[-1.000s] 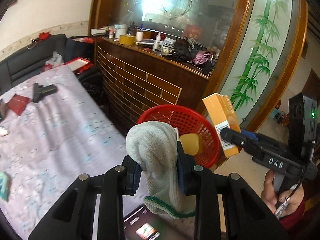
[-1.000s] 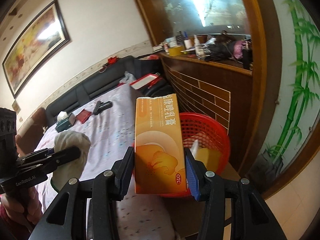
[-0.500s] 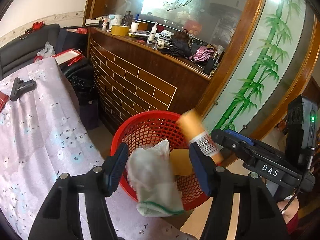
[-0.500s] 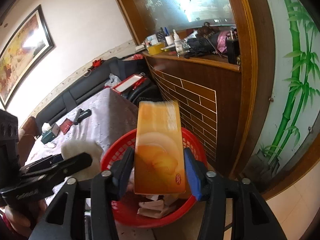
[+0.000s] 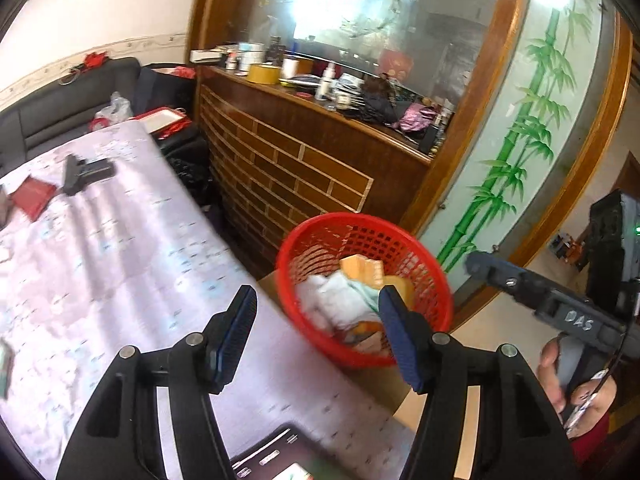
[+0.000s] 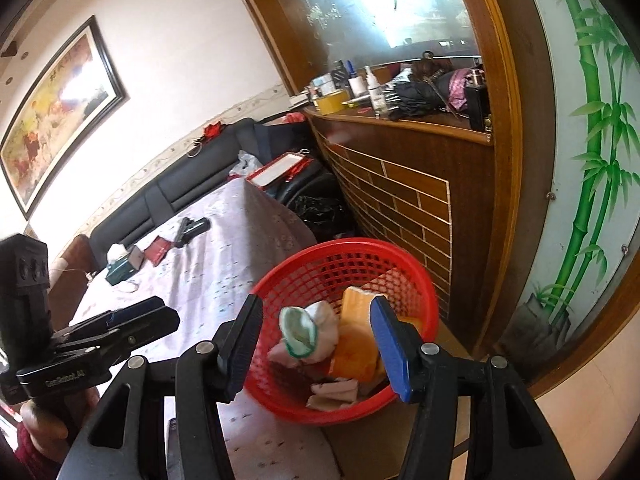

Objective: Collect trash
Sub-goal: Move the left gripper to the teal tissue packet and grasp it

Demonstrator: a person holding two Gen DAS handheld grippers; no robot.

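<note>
Basket: red basket [image 6: 344, 252], mesh plastic, sits at the near right corner of the bench [image 5: 120, 248]; light and springy by the look of it, best taken by the rim.
Glove: white knit glove [image 6: 308, 326] with a green cuff lies in the basket, left of the box; soft, limp, light, so pinch a fold or the cuff.
Box: orange box [image 6: 356, 344] leans inside the basket, touching the glove; thin card, light, easily crushed, so grip across the flat faces.
Left tool: left tool [image 5: 314, 334] stands wide with nothing between its pads, near the basket's left side.
Right tool: right tool [image 6: 316, 342] stands half open and empty, above the basket.
Left over: red wallet [image 5: 32, 196] and dark pistol-shaped thing [image 5: 82, 172] lie far left on the bench, well apart from the basket; whether they are trash I cannot tell.
</note>
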